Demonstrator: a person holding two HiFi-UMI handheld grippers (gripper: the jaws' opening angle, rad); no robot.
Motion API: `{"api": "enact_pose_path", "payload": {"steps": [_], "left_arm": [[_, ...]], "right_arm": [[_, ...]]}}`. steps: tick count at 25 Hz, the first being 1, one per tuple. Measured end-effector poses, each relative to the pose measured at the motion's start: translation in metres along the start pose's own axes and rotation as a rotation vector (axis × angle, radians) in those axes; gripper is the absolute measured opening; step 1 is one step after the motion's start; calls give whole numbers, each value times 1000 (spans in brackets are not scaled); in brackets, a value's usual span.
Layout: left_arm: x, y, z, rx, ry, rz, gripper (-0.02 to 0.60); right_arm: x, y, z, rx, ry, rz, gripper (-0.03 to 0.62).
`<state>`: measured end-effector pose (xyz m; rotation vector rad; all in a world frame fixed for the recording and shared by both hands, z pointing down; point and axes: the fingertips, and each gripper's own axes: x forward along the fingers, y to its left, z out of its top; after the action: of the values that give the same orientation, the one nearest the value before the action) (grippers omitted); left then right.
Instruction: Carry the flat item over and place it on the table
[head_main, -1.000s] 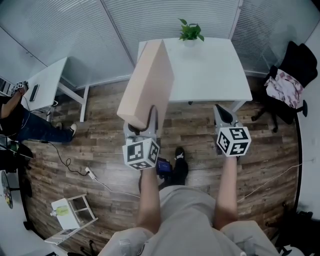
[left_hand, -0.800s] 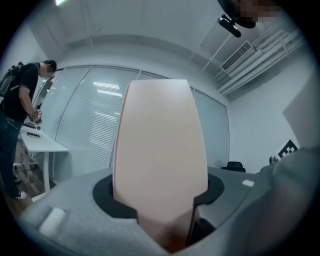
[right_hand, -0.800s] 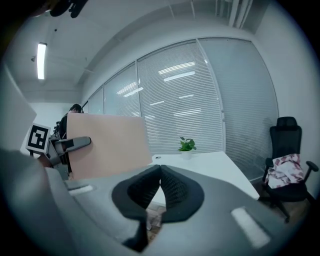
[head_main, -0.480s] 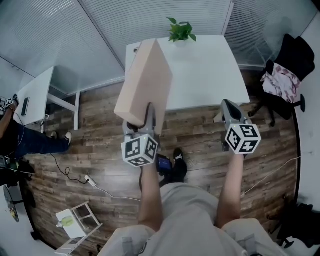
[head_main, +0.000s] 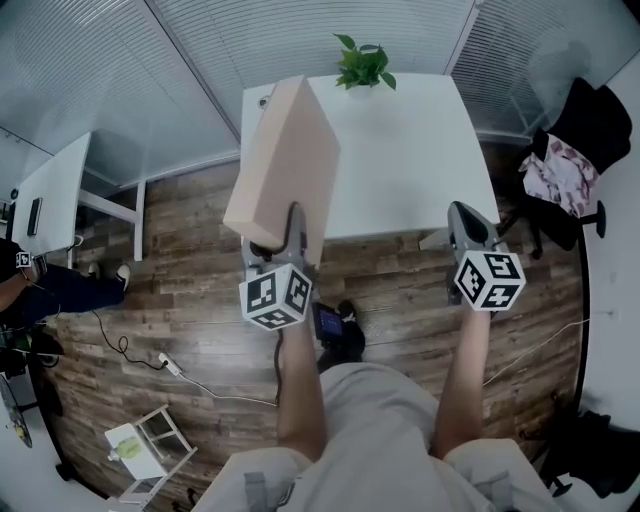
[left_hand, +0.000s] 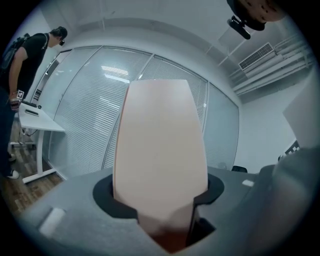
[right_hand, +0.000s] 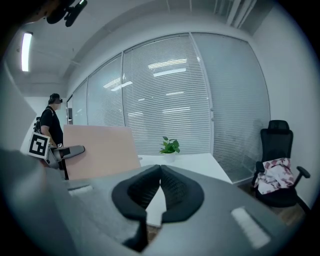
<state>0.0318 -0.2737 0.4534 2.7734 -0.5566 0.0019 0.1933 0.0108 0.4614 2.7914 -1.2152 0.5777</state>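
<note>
The left gripper is clamped on the near end of a board, a flat, pale pinkish thing held off the floor and standing on edge. It slants up and away from the person carrying it. From overhead its far end overlaps the left edge of the white bench; whether it touches the bench I cannot tell. In the left gripper view the board fills the gap between the jaws.

The right gripper hangs near the bench's near right corner, well apart from the board. Its jaws are pressed together with nothing between them.

A potted plant sits at the middle of the bench's far edge. A black chair with clothes on it stands to the right.
</note>
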Motion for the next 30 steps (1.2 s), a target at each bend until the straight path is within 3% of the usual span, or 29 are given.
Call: {"api": "enact_pose_path", "payload": {"steps": [9,18,23,30], "left_arm": [[37,23,-7,-8,18,36,284],[52,4,-4,-1,5,10,284],[60,-6,3,17,-22,25,284],[78,-9,22,0,-100,127,284]], "right_arm": [[45,-7,17,14,-39,-28,2],[64,-19,24,11,-43,-11,2],[93,-19,36,-1,-55,55,2],[144,-8,67,-69,-64,214,2]]}}
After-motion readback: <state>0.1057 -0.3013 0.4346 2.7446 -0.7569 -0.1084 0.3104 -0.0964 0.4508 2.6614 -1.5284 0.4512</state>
